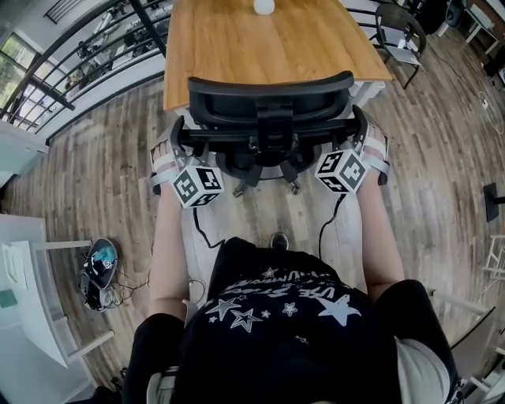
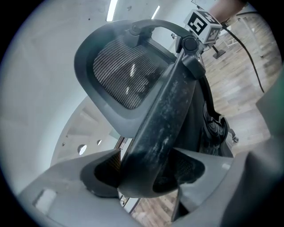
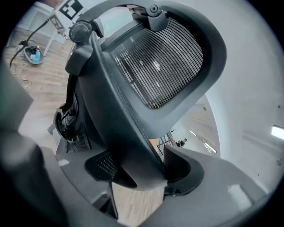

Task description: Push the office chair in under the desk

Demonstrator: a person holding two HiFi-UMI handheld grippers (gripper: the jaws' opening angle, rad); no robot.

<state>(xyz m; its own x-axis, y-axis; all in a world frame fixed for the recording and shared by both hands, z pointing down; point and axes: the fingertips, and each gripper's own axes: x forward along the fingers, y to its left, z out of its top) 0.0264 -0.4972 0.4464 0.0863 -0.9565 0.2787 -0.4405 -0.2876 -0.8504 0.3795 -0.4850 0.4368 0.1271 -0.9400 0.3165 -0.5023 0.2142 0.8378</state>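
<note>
A black mesh-backed office chair [image 1: 268, 99] stands at the near edge of the wooden desk [image 1: 268, 47], its back toward me and its seat mostly under the top. My left gripper [image 1: 180, 140] is shut on the left edge of the chair's back frame [image 2: 164, 119]. In the left gripper view the jaws [image 2: 142, 173] press the dark bar from both sides. My right gripper [image 1: 359, 130] is shut on the right edge of the back frame [image 3: 120, 119]; its jaws [image 3: 137, 166] clamp the frame just below the mesh headrest [image 3: 159, 66].
A small white object [image 1: 263, 6] lies at the desk's far end. A second dark chair [image 1: 398, 35] stands to the desk's right. White furniture [image 1: 31, 292] and a cabled device on the floor [image 1: 99, 268] are at my left; a railing [image 1: 71, 55] runs at upper left.
</note>
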